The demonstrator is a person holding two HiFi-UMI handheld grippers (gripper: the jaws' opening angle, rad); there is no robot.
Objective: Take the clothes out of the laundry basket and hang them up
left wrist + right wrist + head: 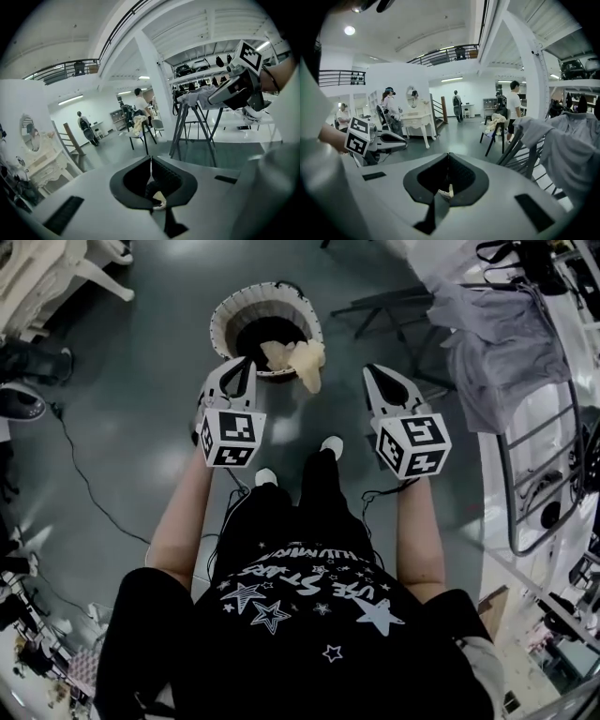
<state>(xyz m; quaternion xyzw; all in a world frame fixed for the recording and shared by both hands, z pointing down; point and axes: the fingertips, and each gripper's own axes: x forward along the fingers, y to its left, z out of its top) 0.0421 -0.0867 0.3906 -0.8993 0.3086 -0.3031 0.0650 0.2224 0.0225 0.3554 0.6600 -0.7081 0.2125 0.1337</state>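
Basket: a round white laundry basket (pixel 225 320) with a dark inside stands on the grey floor (pixel 141 381), ahead of the person's feet
Clothes: a cream cloth (pixel 302 360) lies in the basket and spills over its near rim; in the head view it sits between the two grippers and neither touches it
Left gripper: the left gripper (pixel 246 364) is held out on a bare forearm and points forward and down, its tip over the near-left rim of the basket; whether it touches the rim cannot be told
Left fingers: the fingers (pixel 165 174) are closed against each other, with nothing between them
Right gripper: the right gripper (pixel 372 371) is held level with the left one, to the right of the basket and apart from it
Right fingers: pressed together and empty
Rack: a white metal drying rack (pixel 539 456) stands at the right, with a grey garment (pixel 492 338) draped over its top
Person: wears a black T-shirt (pixel 309 615) printed with white stars
Background: a dark chair (pixel 497 123) with a pale cloth on it stands further off, and several people stand in the far part of the hall
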